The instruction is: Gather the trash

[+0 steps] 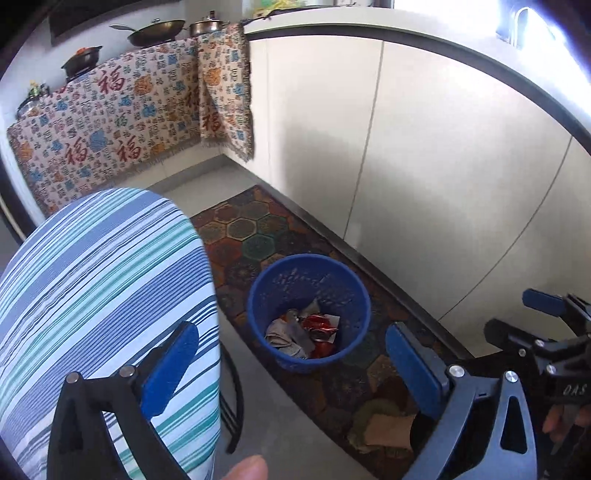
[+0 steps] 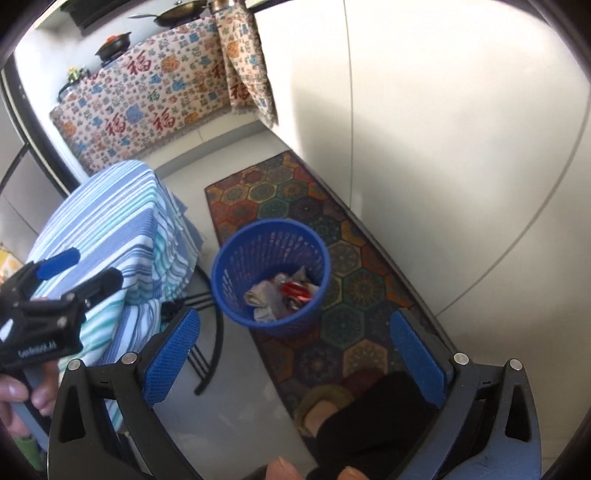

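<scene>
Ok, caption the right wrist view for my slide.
Open right gripper above a blue bin of crumpled trash on a patterned rug.

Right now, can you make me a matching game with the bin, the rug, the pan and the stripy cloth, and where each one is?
Things:
1. bin
2. rug
3. pan
4. stripy cloth

Places:
A. over the table
B. flat on the floor, by the cabinets
C. standing on the rug, with trash inside
D. up on the counter

Pairs: 1-C, 2-B, 3-D, 4-A
</scene>
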A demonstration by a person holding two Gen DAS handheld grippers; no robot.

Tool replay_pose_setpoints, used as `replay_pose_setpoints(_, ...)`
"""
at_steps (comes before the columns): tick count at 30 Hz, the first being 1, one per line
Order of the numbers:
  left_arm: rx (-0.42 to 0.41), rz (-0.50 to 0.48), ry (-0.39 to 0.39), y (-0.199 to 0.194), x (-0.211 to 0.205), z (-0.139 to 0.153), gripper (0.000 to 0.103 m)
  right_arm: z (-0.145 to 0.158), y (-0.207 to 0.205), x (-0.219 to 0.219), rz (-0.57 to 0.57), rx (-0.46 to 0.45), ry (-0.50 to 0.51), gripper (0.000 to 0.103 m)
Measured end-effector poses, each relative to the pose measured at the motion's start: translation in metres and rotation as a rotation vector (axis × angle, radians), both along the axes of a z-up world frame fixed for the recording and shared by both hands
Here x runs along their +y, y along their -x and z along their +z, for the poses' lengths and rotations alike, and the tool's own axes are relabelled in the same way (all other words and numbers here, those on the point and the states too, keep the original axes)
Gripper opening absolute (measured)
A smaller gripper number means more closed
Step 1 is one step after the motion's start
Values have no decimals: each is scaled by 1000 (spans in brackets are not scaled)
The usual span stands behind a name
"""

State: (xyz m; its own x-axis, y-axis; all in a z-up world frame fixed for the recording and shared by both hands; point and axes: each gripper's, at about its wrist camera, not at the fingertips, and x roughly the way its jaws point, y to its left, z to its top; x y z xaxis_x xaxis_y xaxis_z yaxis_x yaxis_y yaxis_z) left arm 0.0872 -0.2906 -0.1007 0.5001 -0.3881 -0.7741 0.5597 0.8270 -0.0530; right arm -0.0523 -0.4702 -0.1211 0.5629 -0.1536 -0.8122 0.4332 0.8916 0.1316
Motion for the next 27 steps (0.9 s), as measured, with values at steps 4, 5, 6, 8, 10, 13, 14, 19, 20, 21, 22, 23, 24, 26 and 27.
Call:
replay_pose_setpoints(4, -44, 10, -29, 14, 3, 8, 103, 9, 13, 6, -24, -5, 28, 103)
replay_pose_setpoints(5, -35, 8, -31, 16, 5, 8, 103, 11, 13, 9, -21, -4, 35, 103)
replay_pose_setpoints(6, -25, 9, -34, 17, 6, 9, 103, 12, 14, 11, -19, -2, 39, 103)
replay_pose_setpoints(8, 3, 5, -38, 18, 8, 10, 103, 15, 17, 16, -16, 5, 52, 103)
replay_pose_setpoints(10, 42, -5, -35, 18, 9, 11, 103, 18, 18, 19, -8, 2, 55, 103)
replay_pose_setpoints(13, 69, -8, -22, 18, 13, 13, 103, 22, 20, 26, 2, -2, 63, 103)
replay_pose_setpoints(14, 69, -9, -18, 19, 14, 14, 103, 22, 20, 28, 3, -2, 66, 103)
replay_pose_setpoints(19, 60, -10, -15, 23, 14, 14, 103, 24, 21, 35, 14, -7, 71, 103)
replay_pose_setpoints(20, 59, -9, -15, 23, 14, 14, 103, 23, 22, 36, 15, -7, 72, 103)
replay_pose_setpoints(21, 57, -7, -15, 24, 14, 14, 103, 23, 21, 36, 16, -6, 73, 103)
replay_pose_setpoints(22, 57, -6, -14, 23, 14, 14, 103, 22, 21, 36, 16, -5, 72, 103)
replay_pose_setpoints(23, 58, -6, -14, 24, 15, 14, 103, 22, 21, 37, 16, -5, 70, 103)
replay_pose_setpoints(24, 59, -6, -14, 24, 14, 14, 103, 22, 21, 37, 16, -5, 67, 103)
replay_pose_setpoints(26, 58, -6, -17, 24, 14, 14, 103, 22, 22, 37, 17, -3, 65, 103)
replay_pose_setpoints(27, 58, -5, -18, 23, 14, 14, 103, 22, 22, 38, 17, -3, 65, 103)
